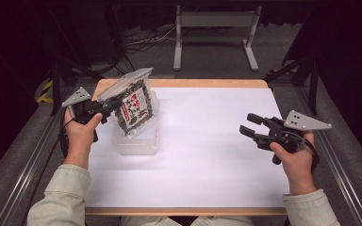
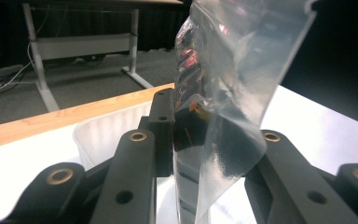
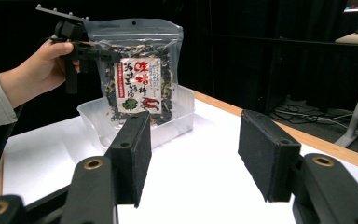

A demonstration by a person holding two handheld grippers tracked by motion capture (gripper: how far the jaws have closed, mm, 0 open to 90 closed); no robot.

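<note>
High view, left side first: left gripper (image 1: 109,109) raised over the near-left part of the desk (image 1: 207,155), fingers closed on the side edge of a bag (image 1: 133,106). Clear plastic bag, upright and slightly tilted, with a sealed transparent top strip and a hang hole, dark dried contents inside, and a white label with red and black characters and a green mark on its front. Hanging with its lower end inside or just above a tray (image 1: 139,141), clear and shallow, standing on the white desk sheet left of centre; contact between bag and tray bottom impossible to tell.

Left gripper view: fingers (image 2: 163,121) pinched tight on the bag (image 2: 233,93), the crinkled film rising between them, the tray (image 2: 107,130) rim pale just beyond, wooden desk edge behind.

Right gripper view: bag (image 3: 137,74) seen face-on, label readable as print, held at its upper left edge by the left gripper (image 3: 91,51), bottom dipping into the tray (image 3: 177,116).

Farther right in the high view: right gripper (image 1: 252,125) low over the right part of the desk, well apart from bag and tray, pointing left. Fingers (image 3: 133,154) spread wide, holding nothing, touching nothing, bare white desk between the pads.
</note>
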